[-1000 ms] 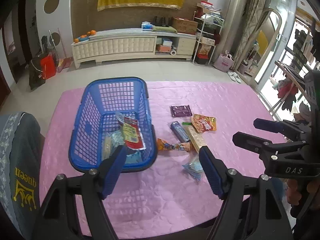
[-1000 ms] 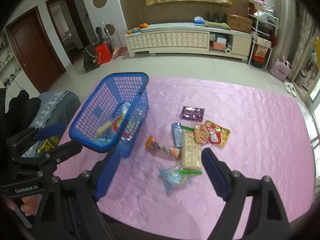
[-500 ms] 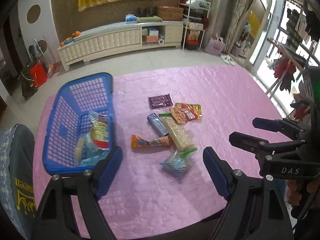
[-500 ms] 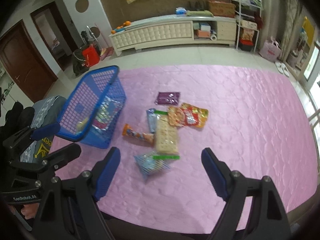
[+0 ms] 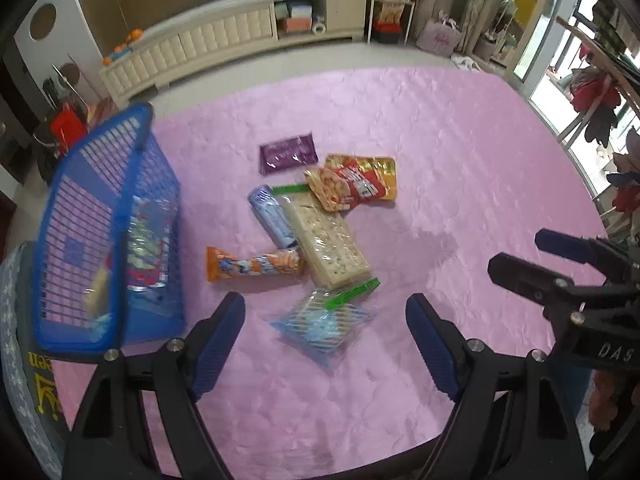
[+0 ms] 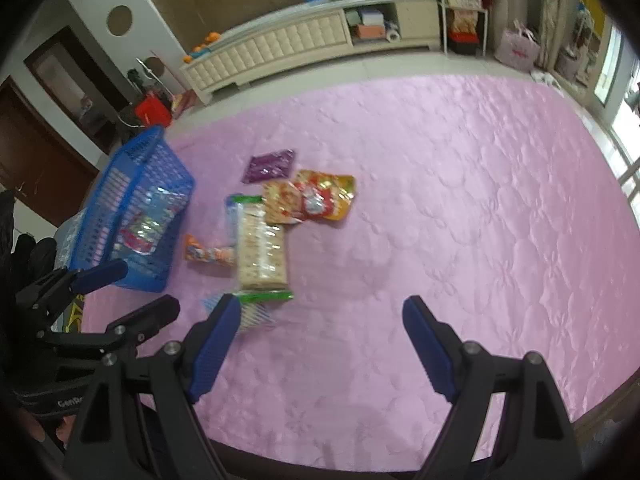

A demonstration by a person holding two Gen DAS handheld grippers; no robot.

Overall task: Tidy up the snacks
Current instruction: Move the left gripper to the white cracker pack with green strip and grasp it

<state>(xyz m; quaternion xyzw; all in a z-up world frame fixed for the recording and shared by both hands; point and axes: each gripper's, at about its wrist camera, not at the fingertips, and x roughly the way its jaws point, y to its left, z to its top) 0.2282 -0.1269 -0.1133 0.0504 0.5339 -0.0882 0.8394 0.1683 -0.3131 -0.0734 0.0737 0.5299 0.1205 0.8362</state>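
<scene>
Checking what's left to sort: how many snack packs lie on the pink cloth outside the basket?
6: purple pack farthest, red-yellow bag beside it, blue pack, cracker sleeve, orange tube, striped blue bag nearest. Overlaps may hide more.

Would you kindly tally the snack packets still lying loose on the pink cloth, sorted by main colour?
Purple: 1, the flat purple foil packet
Red and yellow: 1, the red-and-yellow crinkled bag
Clear with green ends: 1, the long clear cracker pack
Blue: 2, the blue wrapped bar and the blue striped clear pouch
Orange: 1, the orange tube-shaped packet
Total: 6
</scene>
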